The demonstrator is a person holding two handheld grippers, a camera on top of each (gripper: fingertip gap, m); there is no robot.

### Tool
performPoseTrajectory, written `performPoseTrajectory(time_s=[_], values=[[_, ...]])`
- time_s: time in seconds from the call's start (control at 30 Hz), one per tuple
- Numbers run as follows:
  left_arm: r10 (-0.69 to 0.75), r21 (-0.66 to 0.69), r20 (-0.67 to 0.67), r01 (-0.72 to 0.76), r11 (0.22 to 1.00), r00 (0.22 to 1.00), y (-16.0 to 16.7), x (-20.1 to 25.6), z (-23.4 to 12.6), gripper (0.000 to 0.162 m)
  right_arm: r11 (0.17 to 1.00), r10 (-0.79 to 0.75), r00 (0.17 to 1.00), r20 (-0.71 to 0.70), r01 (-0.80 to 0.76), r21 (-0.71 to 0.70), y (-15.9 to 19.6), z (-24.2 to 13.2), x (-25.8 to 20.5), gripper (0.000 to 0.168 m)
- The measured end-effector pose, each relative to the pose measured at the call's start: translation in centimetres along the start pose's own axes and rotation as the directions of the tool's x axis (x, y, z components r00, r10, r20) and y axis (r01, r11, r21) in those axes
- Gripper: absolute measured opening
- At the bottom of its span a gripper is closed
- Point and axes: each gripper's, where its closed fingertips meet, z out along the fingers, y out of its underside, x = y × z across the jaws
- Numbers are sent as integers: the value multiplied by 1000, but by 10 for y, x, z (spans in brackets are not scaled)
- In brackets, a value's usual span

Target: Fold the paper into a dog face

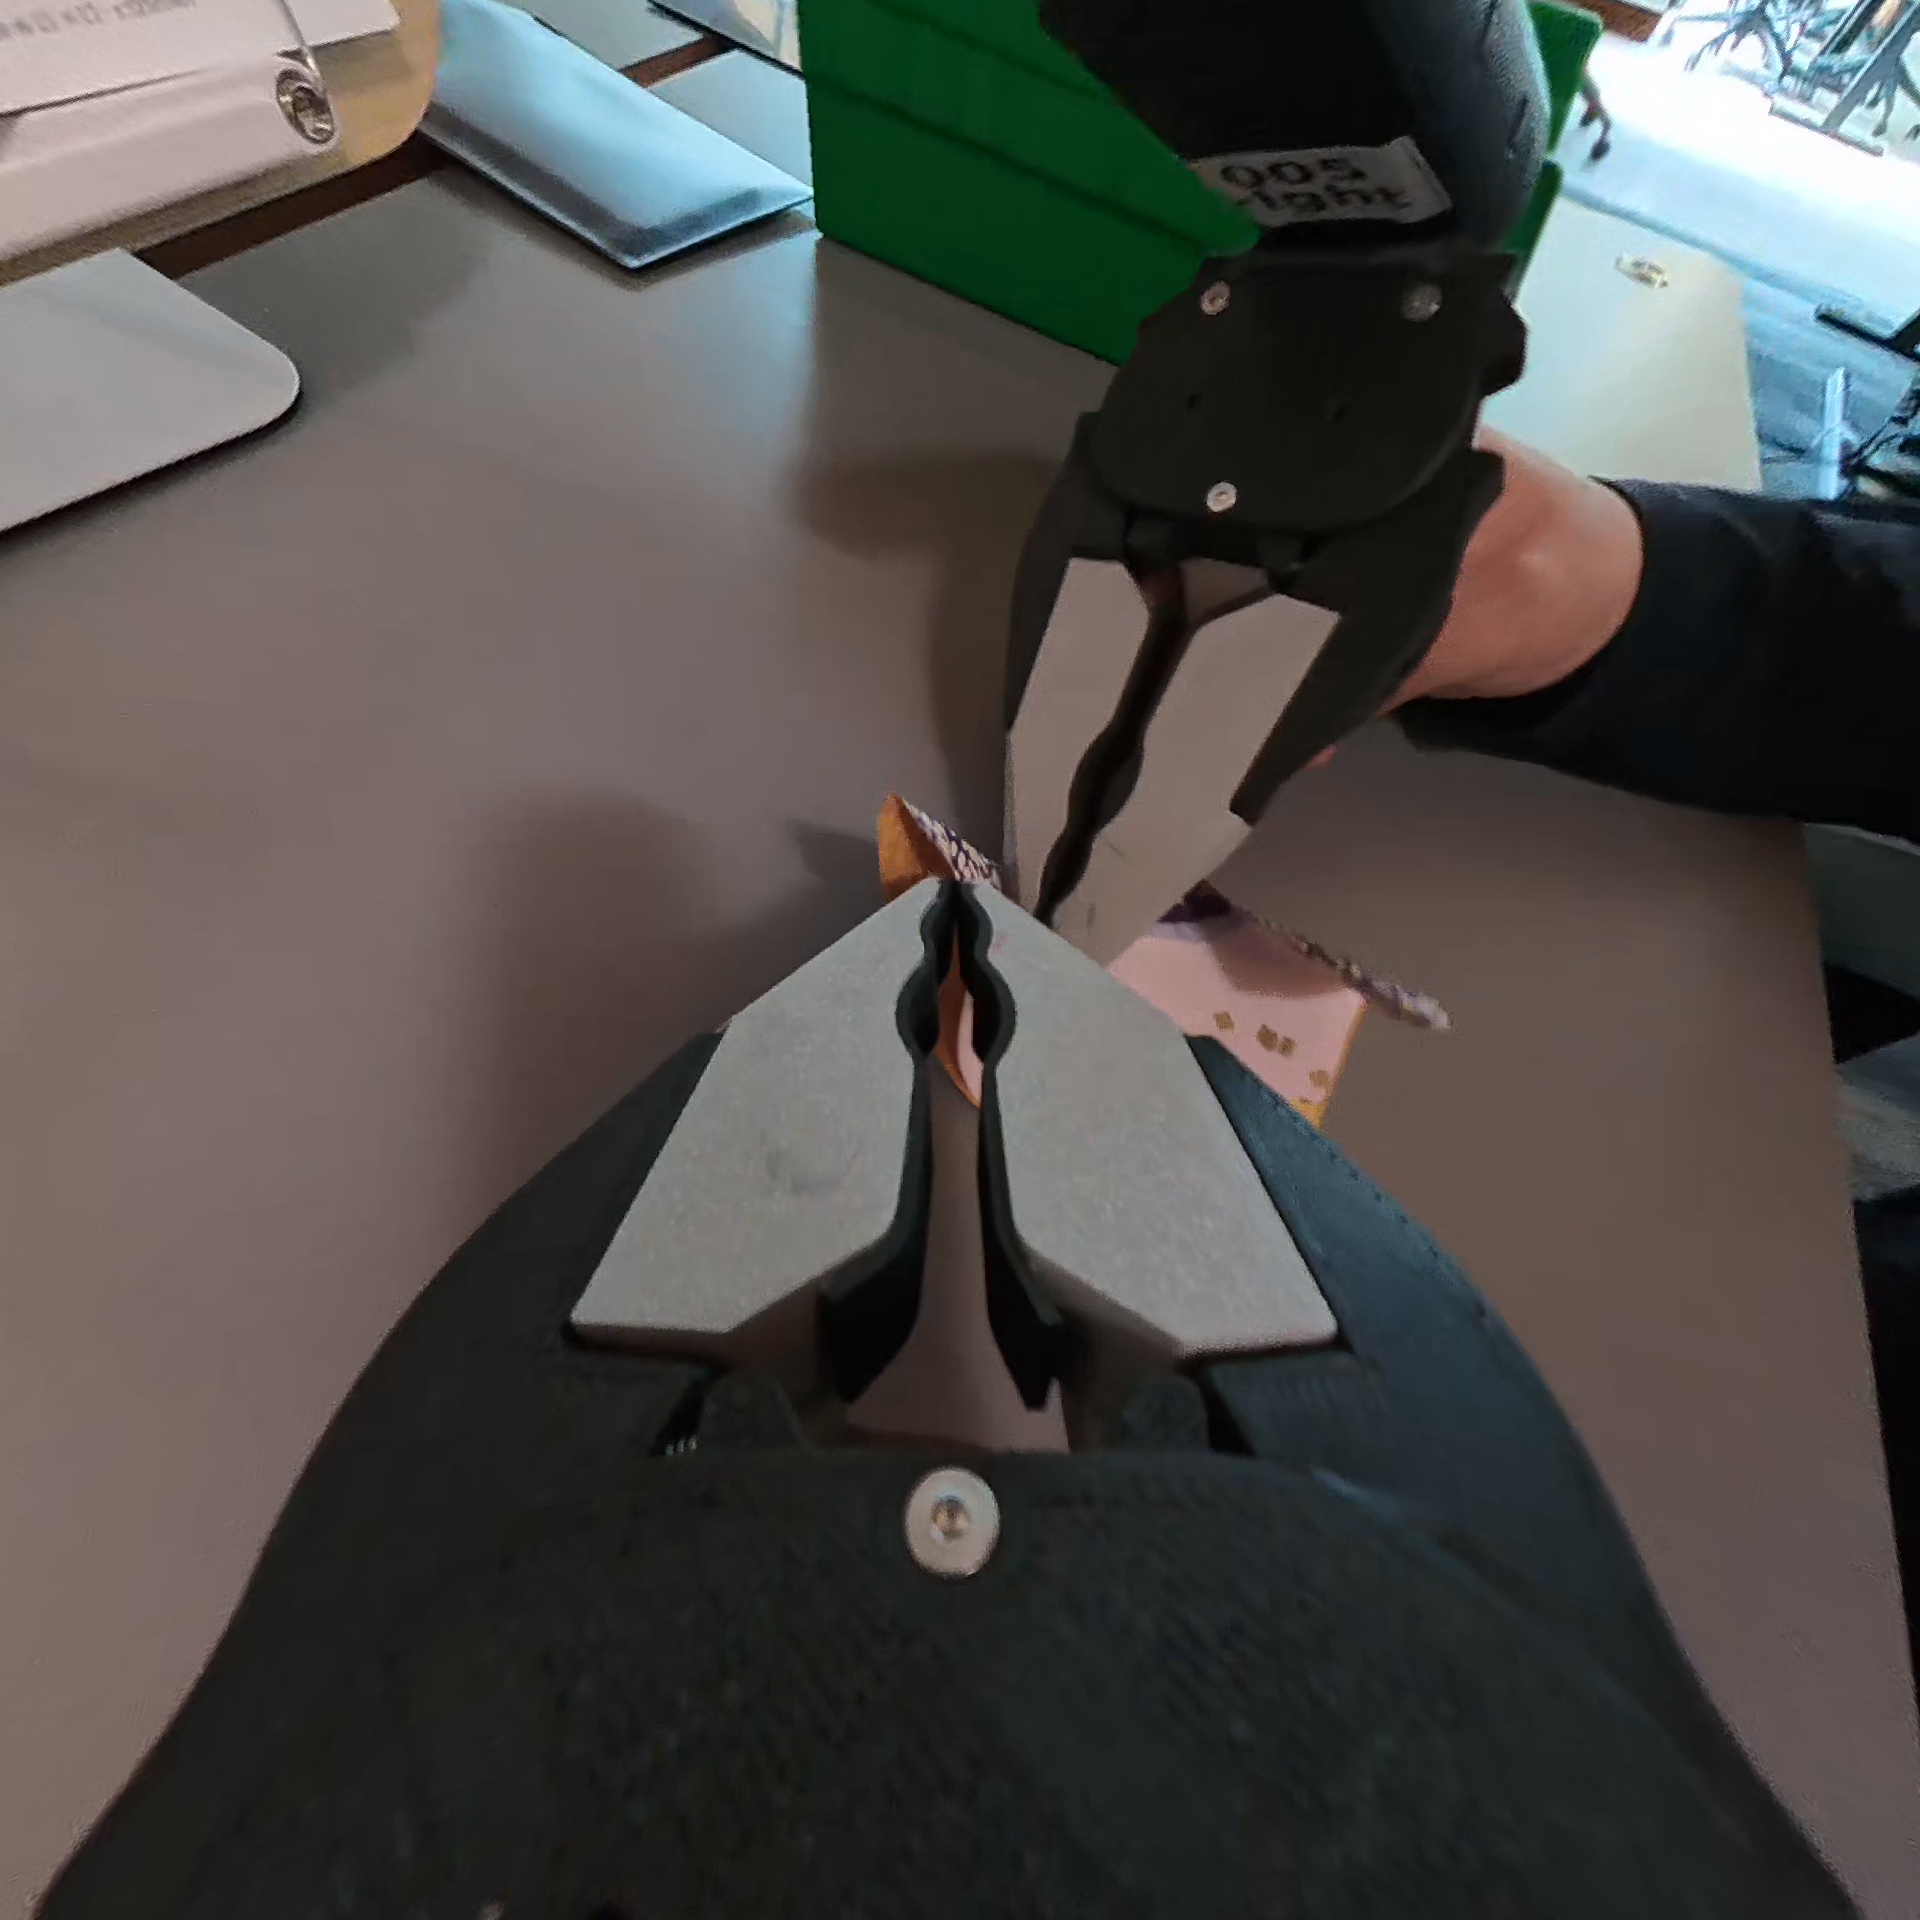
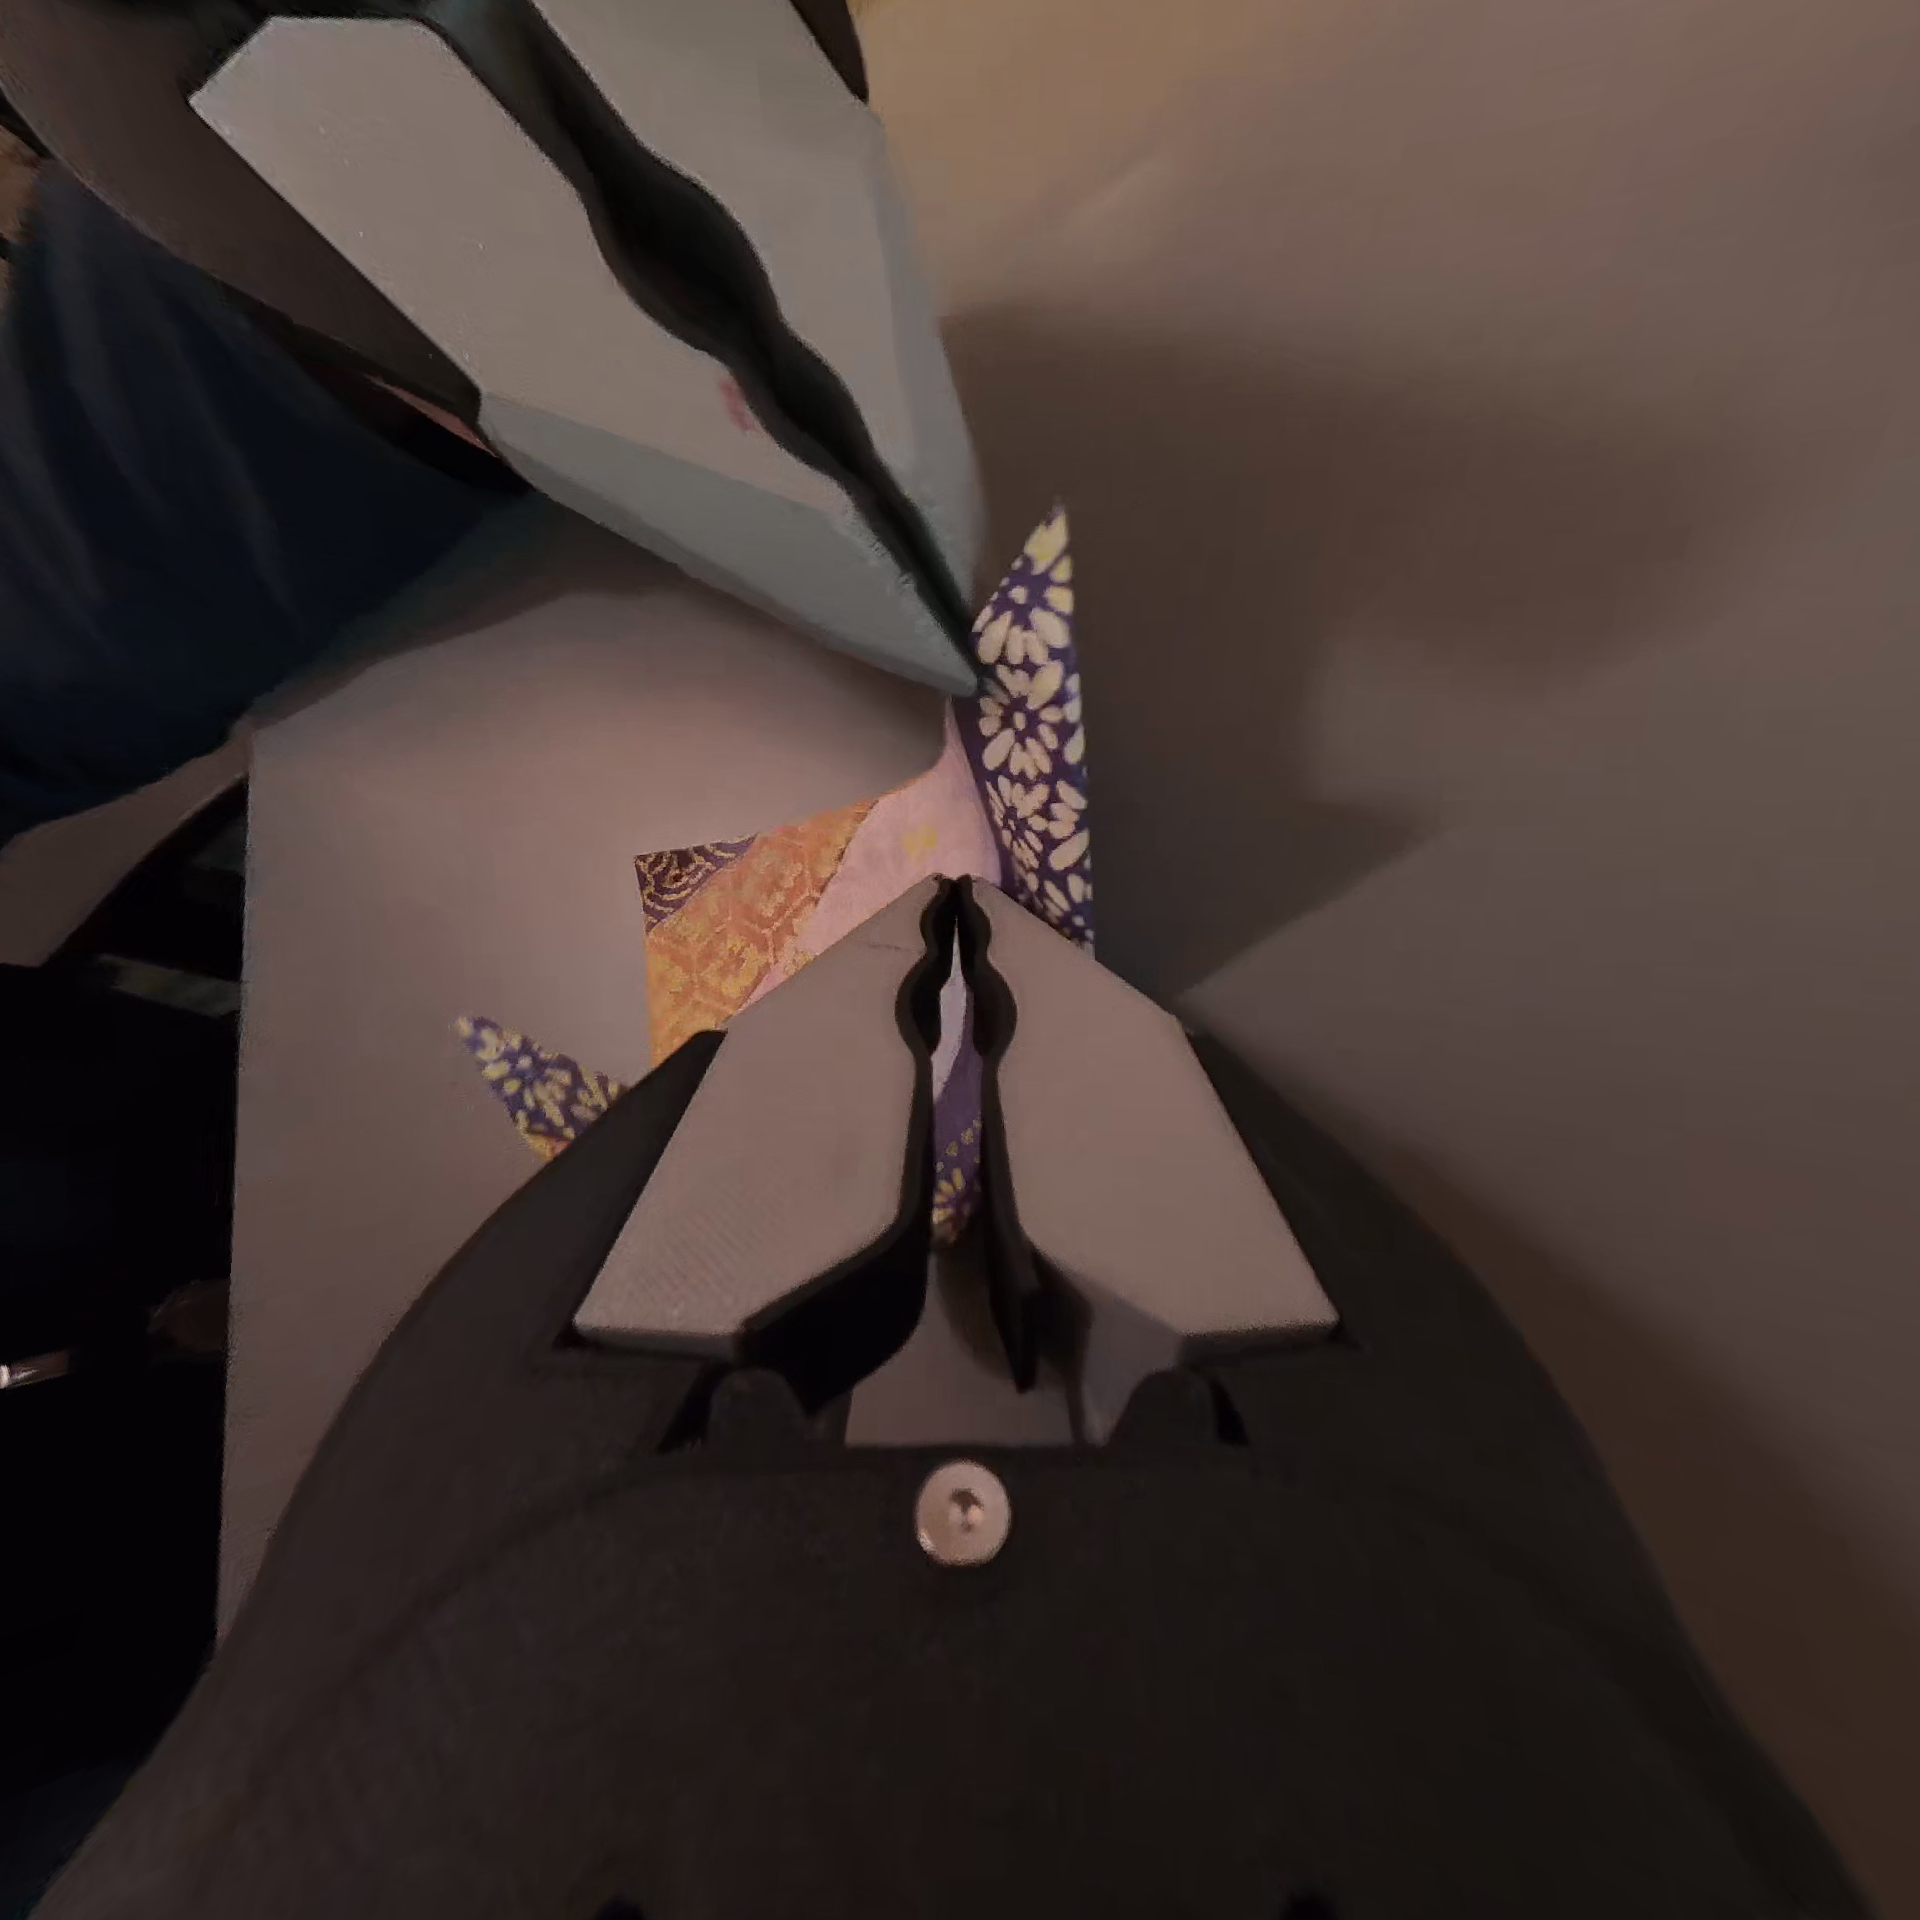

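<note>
The paper [image 2: 727,925] is patterned in orange, pink and purple and lies partly folded on the grey table [image 1: 468,727]. A purple flowered flap [image 2: 1029,727] stands up from it. My left gripper [image 1: 954,891] is shut, with its tips pinching the edge of that flap; it also shows in the right wrist view [image 2: 966,675]. My right gripper [image 2: 956,883] is shut and its tips press on the paper at the foot of the flap; it shows in the left wrist view [image 1: 1049,914] right beside the left tips. The paper [image 1: 1257,997] lies mostly hidden under both grippers.
A green bin [image 1: 966,177] stands at the back of the table behind the right gripper. A silver monitor foot [image 1: 114,395] and a grey pouch [image 1: 613,166] are at the back left. A person's hand and dark sleeve [image 1: 1714,644] come in from the right. The left gripper's tips are roughly 5 centimeters from the right gripper's.
</note>
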Motion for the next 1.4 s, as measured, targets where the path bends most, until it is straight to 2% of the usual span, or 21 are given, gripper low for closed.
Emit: performPoseTrajectory(time_s=[0.3, 0.5, 0.67, 0.77, 0.83, 0.93, 1.0, 1.17, 1.4], values=[[-14, -69, -2, 14, 998, 1000, 13, 4, -4, 0, 1000, -23, 999, -31, 23, -4, 2, -6, 9, 0], [-92, -92, -4, 91, 992, 996, 28, 8, -9, 0, 996, -70, 998, -1, 70, -46, 9, -13, 8, 0], [-94, -135, 2, 93, 986, 996, 43, 9, -15, 0, 993, -101, 993, 57, 104, -59, 12, -12, -2, 0], [-169, -138, 5, 168, 976, 986, 46, 1, -20, 12, 991, -118, 992, 55, 121, -58, 13, -12, -2, 0], [-263, -113, -24, 258, 959, 965, 43, 0, -22, 29, 990, -125, 991, 56, 128, -59, 13, -12, -2, 0], [-393, -135, -62, 382, 914, 918, 47, 0, -19, 46, 989, -132, 989, 65, 136, -58, 14, -13, -3, 0], [-421, -125, -47, 413, 902, 906, 46, -5, -15, 40, 989, -131, 988, 77, 135, -55, 15, -14, -4, 0], [-477, -35, 48, 479, 877, 877, 37, -30, -13, 48, 990, -126, 988, 95, 131, -54, 17, -15, -5, 0], [-565, -36, -18, 565, 825, 825, 30, -28, 1, 35, 990, -127, 987, 94, 132, -55, 17, -15, -6, 0]])
